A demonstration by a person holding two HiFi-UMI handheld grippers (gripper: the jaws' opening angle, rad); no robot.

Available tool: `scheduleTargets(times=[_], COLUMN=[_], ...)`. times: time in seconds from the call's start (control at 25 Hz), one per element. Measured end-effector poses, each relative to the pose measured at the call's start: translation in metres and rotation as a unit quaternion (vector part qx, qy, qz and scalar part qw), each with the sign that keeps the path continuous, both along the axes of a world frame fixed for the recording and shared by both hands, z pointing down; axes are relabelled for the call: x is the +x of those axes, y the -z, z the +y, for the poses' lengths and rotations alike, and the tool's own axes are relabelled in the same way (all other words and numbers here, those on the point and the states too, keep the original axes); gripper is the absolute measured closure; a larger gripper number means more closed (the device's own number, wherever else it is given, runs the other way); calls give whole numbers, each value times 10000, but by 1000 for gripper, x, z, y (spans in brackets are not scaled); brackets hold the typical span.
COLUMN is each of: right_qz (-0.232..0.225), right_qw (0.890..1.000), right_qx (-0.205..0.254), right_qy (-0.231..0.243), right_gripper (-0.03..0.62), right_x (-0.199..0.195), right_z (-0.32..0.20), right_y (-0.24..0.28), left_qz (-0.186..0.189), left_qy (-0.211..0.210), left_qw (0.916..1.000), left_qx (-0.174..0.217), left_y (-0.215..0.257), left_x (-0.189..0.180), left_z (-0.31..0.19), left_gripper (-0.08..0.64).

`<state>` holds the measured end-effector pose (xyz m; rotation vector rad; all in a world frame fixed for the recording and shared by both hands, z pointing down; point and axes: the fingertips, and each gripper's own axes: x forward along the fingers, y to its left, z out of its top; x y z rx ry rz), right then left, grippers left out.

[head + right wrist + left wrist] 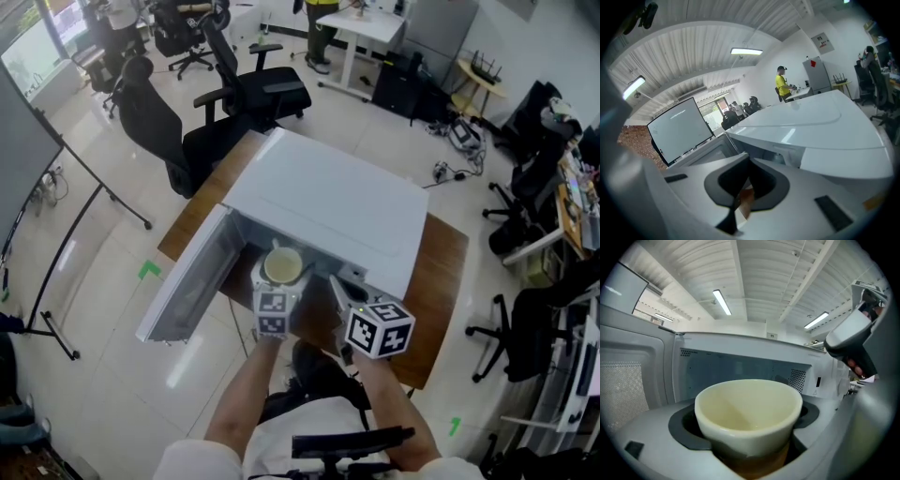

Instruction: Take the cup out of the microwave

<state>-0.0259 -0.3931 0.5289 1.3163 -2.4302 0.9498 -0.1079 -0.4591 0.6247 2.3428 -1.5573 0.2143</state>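
Note:
A cream cup (283,264) sits between the jaws of my left gripper (280,274), just in front of the open mouth of the white microwave (328,202). In the left gripper view the cup (749,411) fills the middle, clamped by the grey pads (684,430), with the microwave's cavity (740,369) behind it. My right gripper (343,289) hangs by the microwave's front right corner, its jaws shut on nothing. In the right gripper view the gripper (740,187) has its dark pads meeting, and the microwave's top (820,124) lies beyond. The right gripper (848,341) also shows in the left gripper view.
The microwave door (183,286) stands swung open to the left. The microwave rests on a wooden table (442,281). Black office chairs (155,122) stand behind the table, a whiteboard stand (56,244) at the left. A person in yellow (782,84) stands far off.

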Motion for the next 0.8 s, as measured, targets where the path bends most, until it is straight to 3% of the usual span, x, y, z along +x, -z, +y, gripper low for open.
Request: scheduleTargets(times=[0.4,0.8], right_qz=[-6,-92], right_qw=[9999,9993], right_qx=[112,256], right_qy=[118,242], right_gripper=[580,580], right_x=[-12,13], right_z=[22,55], right_y=[16,27], left_qz=[200,311], left_qy=[62,113], left_qw=[9993,9982], left_qx=[313,491], left_y=[53,113], left_x=[-15,-5], left_z=[47,114], left_gripper=[87,87])
